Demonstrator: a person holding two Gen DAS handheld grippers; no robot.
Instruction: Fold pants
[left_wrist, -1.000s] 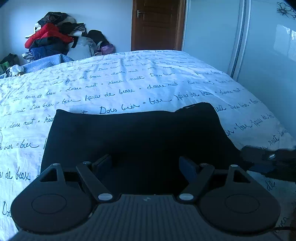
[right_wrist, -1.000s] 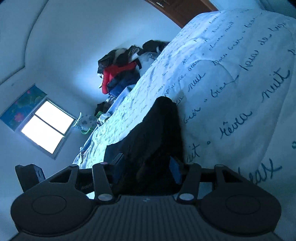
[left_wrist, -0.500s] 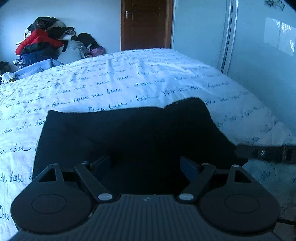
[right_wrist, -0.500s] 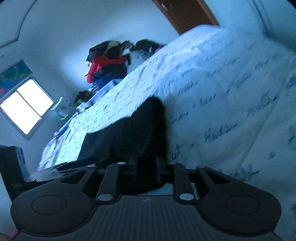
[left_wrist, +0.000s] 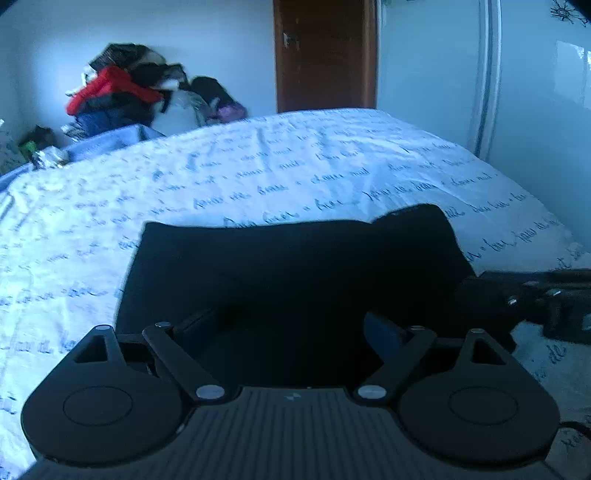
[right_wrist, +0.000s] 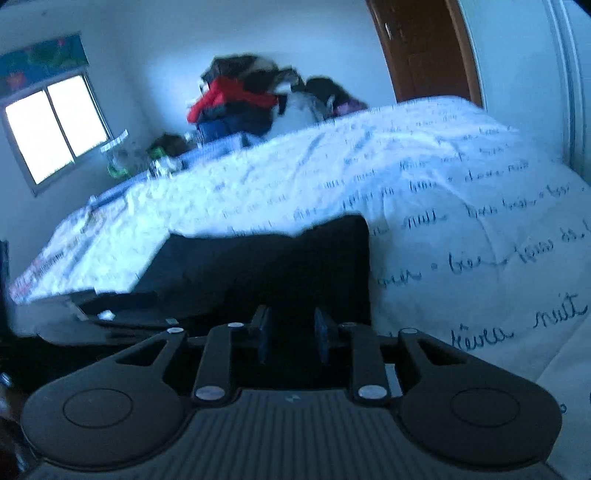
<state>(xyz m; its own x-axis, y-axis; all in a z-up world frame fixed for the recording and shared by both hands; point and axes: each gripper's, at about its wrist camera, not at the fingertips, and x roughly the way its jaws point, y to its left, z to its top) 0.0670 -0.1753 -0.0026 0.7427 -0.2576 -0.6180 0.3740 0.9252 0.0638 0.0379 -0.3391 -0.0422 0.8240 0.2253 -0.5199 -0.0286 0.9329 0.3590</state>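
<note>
Black pants lie folded flat on the white bedspread with blue script, near its front edge. My left gripper is open, its fingers spread over the near edge of the pants. My right gripper has its fingers close together with a narrow gap, over the near right part of the pants; whether cloth is pinched is unclear. The right gripper also shows at the right edge of the left wrist view.
A pile of clothes sits beyond the bed's far left corner. A brown door and a white wardrobe stand behind and to the right. A bright window is on the left wall.
My right gripper's fingers have closed from wide to narrow, and it has rolled level. My left gripper has stayed open and shifted slightly over the pants.
</note>
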